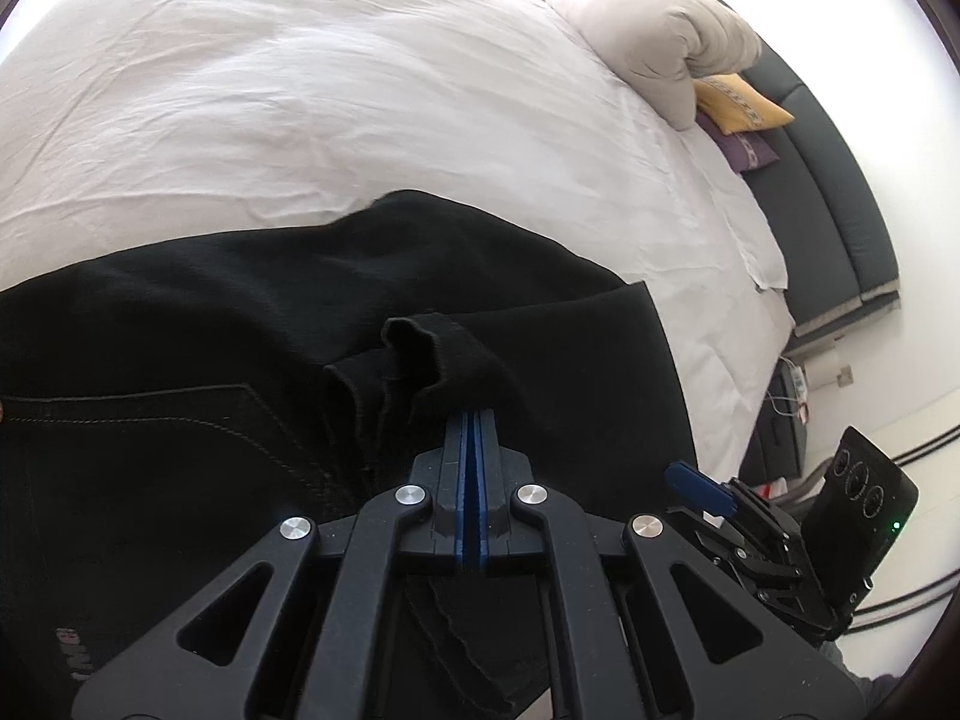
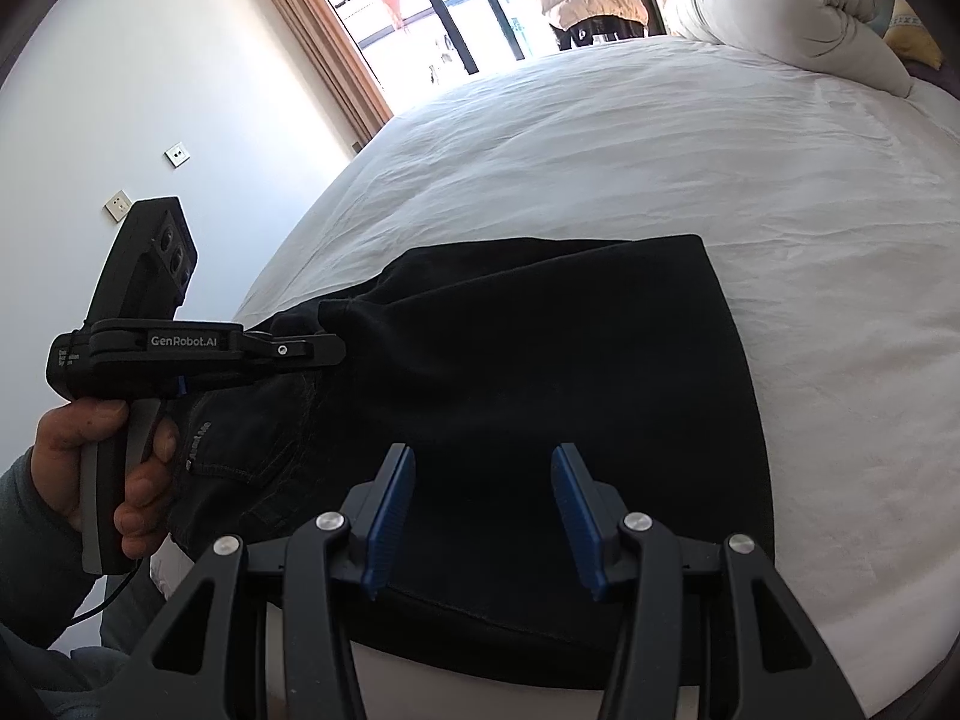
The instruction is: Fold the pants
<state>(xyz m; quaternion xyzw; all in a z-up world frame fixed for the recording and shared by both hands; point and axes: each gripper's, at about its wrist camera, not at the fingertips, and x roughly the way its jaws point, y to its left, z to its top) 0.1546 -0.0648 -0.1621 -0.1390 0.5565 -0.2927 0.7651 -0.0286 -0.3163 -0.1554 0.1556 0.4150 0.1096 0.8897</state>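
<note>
Black pants [image 1: 240, 300] lie folded on the white bed [image 1: 300, 90], near its front edge. My left gripper [image 1: 477, 417] is shut on a bunched leg hem [image 1: 414, 348] of the pants and holds it a little above the folded layers. In the right wrist view a hand holds that left gripper [image 2: 333, 351] at the pants' [image 2: 540, 360] left side, with cloth pinched at its tip. My right gripper [image 2: 483, 462] hovers open over the near part of the pants, nothing between its blue pads [image 2: 393, 498]. It also shows as the right gripper [image 1: 702, 483] at the lower right.
A rolled white duvet [image 1: 654, 42] lies at the head of the bed, with a yellow pillow [image 1: 744, 105] and a purple one [image 1: 750, 150] against a dark headboard [image 1: 840, 228]. A window with brown curtains [image 2: 336, 42] is beyond the bed. Cables run across the floor [image 1: 924, 438].
</note>
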